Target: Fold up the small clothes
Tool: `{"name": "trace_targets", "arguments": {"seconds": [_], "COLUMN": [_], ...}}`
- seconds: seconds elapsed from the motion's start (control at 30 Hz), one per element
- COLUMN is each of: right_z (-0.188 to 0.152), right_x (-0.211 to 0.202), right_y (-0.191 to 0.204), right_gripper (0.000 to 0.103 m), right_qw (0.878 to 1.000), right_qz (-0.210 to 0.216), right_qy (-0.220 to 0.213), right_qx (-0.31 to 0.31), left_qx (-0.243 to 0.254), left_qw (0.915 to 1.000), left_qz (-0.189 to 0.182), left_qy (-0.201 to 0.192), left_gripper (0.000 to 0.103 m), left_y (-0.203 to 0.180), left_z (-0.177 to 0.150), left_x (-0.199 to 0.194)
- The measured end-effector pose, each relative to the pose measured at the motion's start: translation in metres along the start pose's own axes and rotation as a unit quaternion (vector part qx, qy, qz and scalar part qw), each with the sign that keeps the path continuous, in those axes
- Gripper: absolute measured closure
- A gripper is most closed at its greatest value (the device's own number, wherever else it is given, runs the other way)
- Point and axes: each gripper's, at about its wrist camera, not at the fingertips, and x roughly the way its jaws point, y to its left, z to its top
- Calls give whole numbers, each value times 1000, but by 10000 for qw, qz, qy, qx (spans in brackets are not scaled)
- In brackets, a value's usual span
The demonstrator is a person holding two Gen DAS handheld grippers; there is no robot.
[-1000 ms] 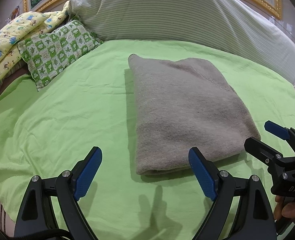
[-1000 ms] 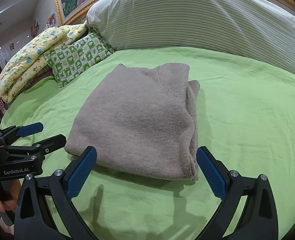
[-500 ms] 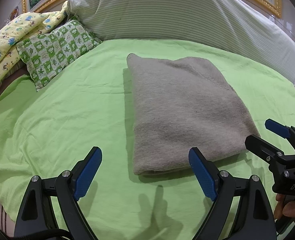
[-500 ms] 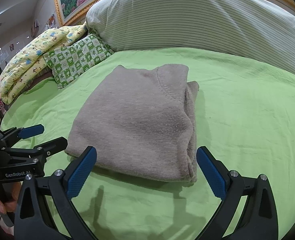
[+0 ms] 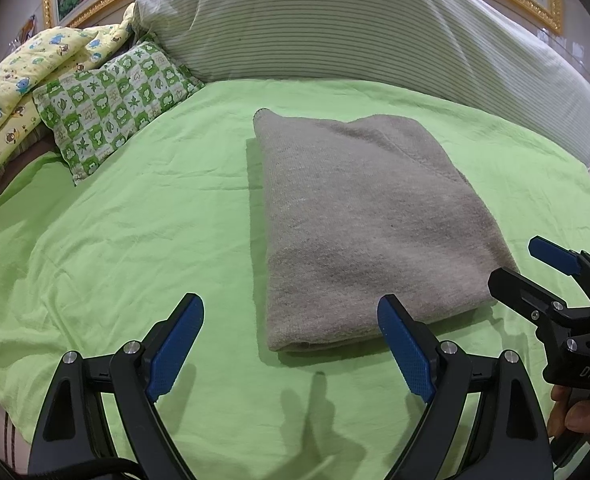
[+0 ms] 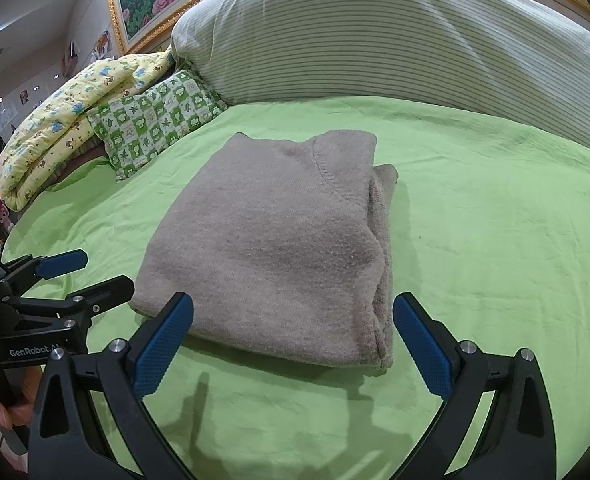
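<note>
Centrally, a folded grey sweater (image 5: 367,232) lies flat on the green bedsheet (image 5: 135,240), ahead of both grippers. Left gripper (image 5: 291,344): jaws spread wide and empty; the sweater's near folded edge sits just beyond the tips, closer to the right-hand blue pad (image 5: 405,344) than to the other, no contact visible. Right gripper (image 6: 293,340): jaws likewise wide apart, holding nothing, the sweater's near edge between and just beyond its tips. A striped pillow (image 6: 395,32), a green checked cushion (image 5: 111,104) and a yellow patterned quilt (image 6: 75,116) lie along the far side of the bed, apart from the sweater.
</note>
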Motion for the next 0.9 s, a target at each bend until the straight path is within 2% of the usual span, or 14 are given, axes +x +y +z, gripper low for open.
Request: {"name": "trace_targets", "arguments": {"seconds": [0.9], "right_z": [7], "right_x": [2], "right_y": [2], "right_gripper": [3], "right_qw": [10000], "right_qz": [-19], "right_qy": [-36], "right_qx": [15], "left_qx": [25], "left_qw": [10000], "left_qz": [-73], "left_qy": [18], "left_gripper": [14], "left_y": [2], "left_z": [7], "left_x": [3]}}
